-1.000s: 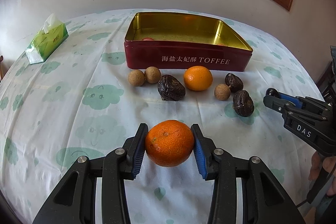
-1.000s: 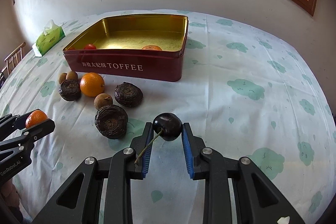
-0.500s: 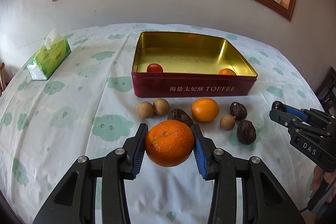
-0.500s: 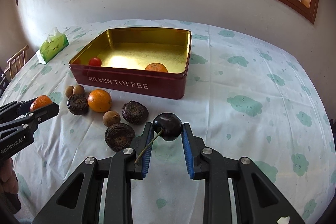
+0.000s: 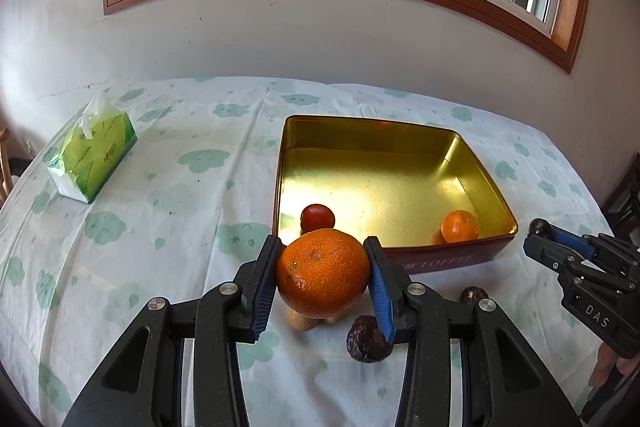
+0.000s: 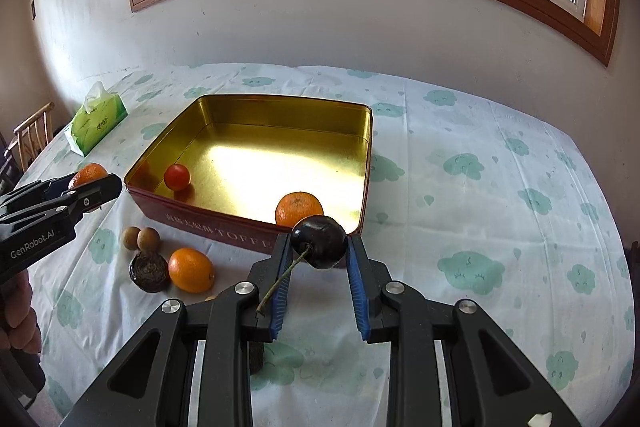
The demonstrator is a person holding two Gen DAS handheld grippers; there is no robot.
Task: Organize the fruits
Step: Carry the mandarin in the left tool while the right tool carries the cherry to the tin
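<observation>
My left gripper is shut on an orange mandarin, held above the table just in front of the red toffee tin. My right gripper is shut on a dark cherry with a stem, held before the tin's near right corner. Inside the gold-lined tin lie a small red tomato and a mandarin. On the cloth before the tin lie an orange, two longans and dark wrinkled passion fruits.
A green tissue pack lies at the far left of the table. A wooden chair stands past the left edge. The wall and window are behind the table. The left gripper also shows in the right wrist view.
Both grippers have risen and moved forward toward the tin with their fruit. The tin's inside now shows more fully, and the loose fruits have slid under the grippers.
</observation>
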